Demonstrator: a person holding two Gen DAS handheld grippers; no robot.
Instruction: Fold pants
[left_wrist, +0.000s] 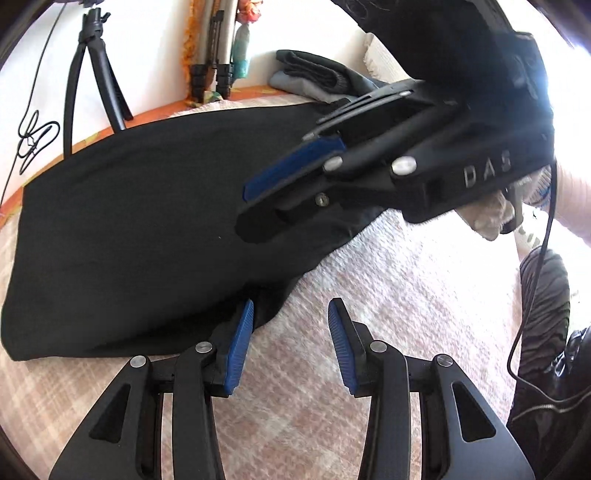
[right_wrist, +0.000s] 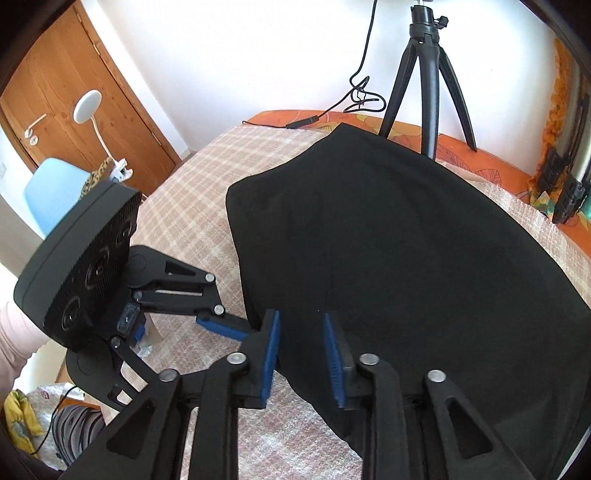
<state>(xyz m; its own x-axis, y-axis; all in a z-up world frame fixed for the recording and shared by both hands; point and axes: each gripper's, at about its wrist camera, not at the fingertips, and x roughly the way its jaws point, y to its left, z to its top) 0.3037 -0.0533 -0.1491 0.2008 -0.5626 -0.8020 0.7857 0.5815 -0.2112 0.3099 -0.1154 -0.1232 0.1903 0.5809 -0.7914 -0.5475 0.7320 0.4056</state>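
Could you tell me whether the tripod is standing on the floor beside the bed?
No, the tripod stands on the bed itself, its legs planted on the orange sheet just behind the black pants.

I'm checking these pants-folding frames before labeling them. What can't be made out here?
- Pants: plain black, so folds, seams and waistband don't show in either view; the right gripper covers their near edge in the left wrist view.
- Right gripper: whether its pads touch the cloth, unclear.
- Folded clothes at the back: partly hidden by the same gripper.
- Tripod: top cut off by the frame edge.
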